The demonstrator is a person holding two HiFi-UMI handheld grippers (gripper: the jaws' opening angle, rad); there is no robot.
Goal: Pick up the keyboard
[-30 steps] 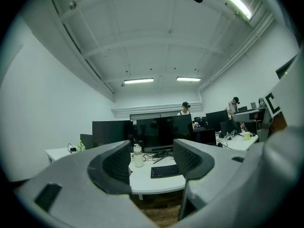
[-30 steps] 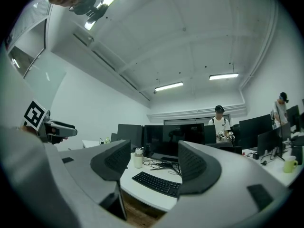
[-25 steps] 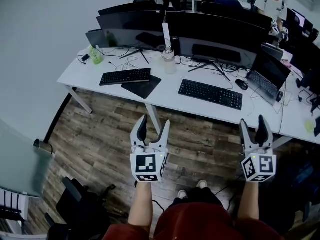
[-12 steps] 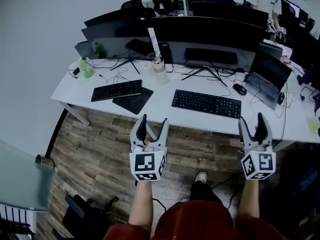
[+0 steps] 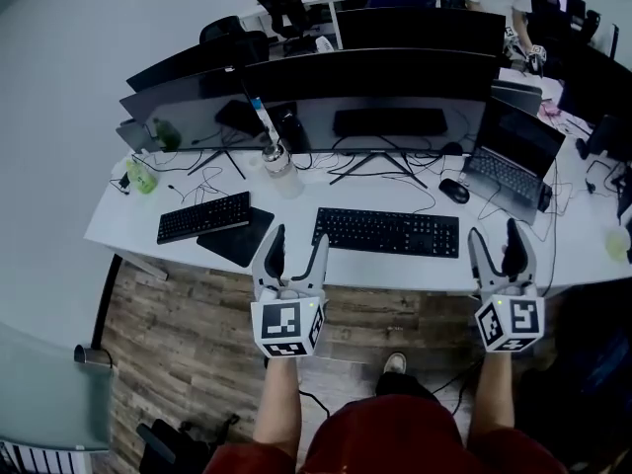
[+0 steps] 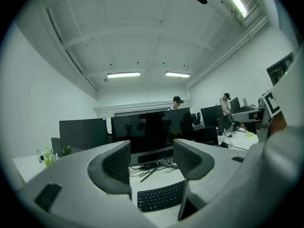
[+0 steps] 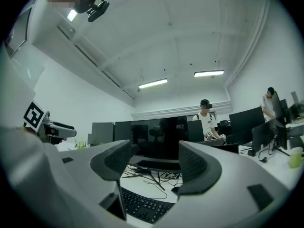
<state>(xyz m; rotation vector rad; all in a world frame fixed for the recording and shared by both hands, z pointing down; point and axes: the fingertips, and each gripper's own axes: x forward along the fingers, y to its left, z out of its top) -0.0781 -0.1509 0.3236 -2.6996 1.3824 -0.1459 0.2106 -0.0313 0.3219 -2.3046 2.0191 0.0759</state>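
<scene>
1. The keyboard (image 5: 387,232) lies flat on the white table (image 5: 118,235), close to the near edge and in front of the wide dark monitor (image 5: 385,87)
2. Both tongs are held level at the table's near edge and point toward it; neither touches the keyboard
3. In the head view the left tongs (image 5: 298,242) sit just off the keyboard's left end, and the right tongs (image 5: 499,245) sit just past its right end, so the keyboard lies between the two
4. The left tongs are spread, with nothing between the pads; the left gripper view shows the keyboard (image 6: 159,197) low in the gap, lying beyond the tips
5. The right tongs are also spread and empty; the right gripper view shows the keyboard (image 7: 142,205) low and toward the left pad
6. Only the head view shows the whole layout: a second keyboard (image 5: 203,217) further left, partly on a dark mouse pad (image 5: 235,237), a clear bottle (image 5: 281,171) behind them, a mouse (image 5: 454,191) and an open laptop (image 5: 509,146) to the right
7. The gripper views alone show the ceiling with its strip lights (image 6: 123,74) and a person (image 7: 205,120) standing behind the monitors
8. The head view alone shows the wooden floor (image 5: 178,344) under the tongs and the person's forearms
</scene>
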